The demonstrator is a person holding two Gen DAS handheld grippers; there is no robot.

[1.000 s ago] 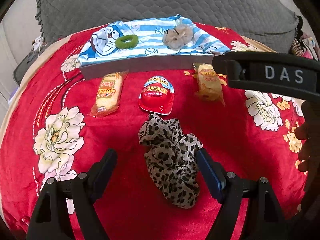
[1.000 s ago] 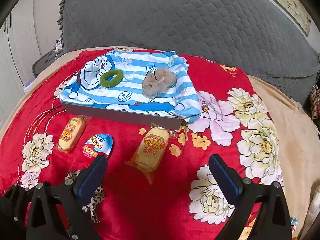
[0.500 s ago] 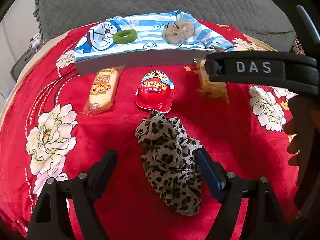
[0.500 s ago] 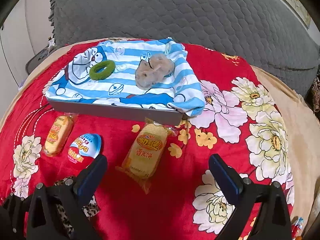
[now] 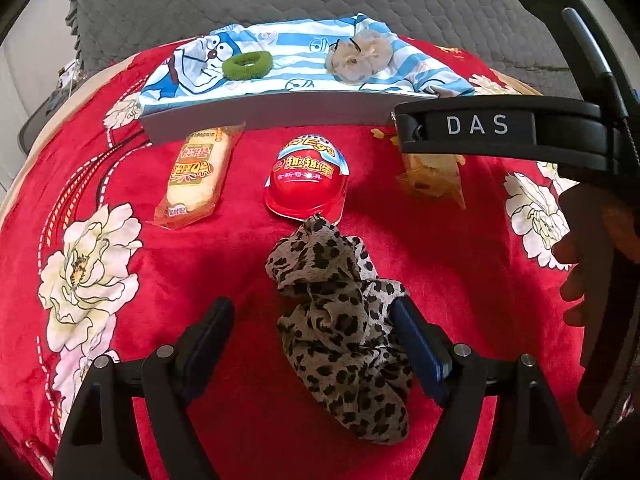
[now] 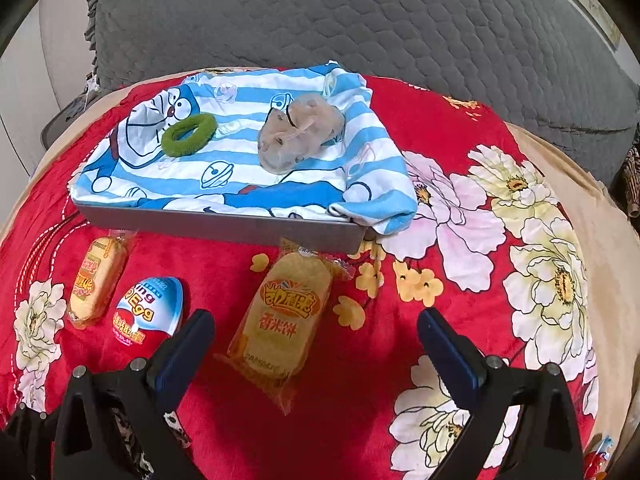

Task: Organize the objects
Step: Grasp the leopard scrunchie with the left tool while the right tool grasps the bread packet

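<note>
A leopard-print scrunchie [image 5: 340, 320] lies on the red floral blanket between the fingers of my open left gripper [image 5: 316, 340], nearer the right finger. Beyond it lie a red toy egg [image 5: 306, 178] and a yellow snack pack [image 5: 196, 172]. My right gripper [image 6: 316, 344] is open over a second yellow snack pack [image 6: 280, 320], which lies between its fingers. The egg [image 6: 150, 312] and first snack pack [image 6: 94, 284] also show in the right wrist view. A grey tray [image 6: 224, 226] lined with blue striped cloth holds a green scrunchie [image 6: 188, 134] and a beige scrunchie [image 6: 300, 136].
A grey quilted cushion [image 6: 360, 20] rises behind the tray. The right gripper's body [image 5: 500, 128] crosses the right of the left wrist view, hiding part of the second snack pack [image 5: 432, 176]. Beige bedding [image 6: 608, 240] borders the blanket on the right.
Both grippers have moved forward and lower. The leopard scrunchie now sits deeper between the left fingers; the second snack pack now lies between the right fingers.
</note>
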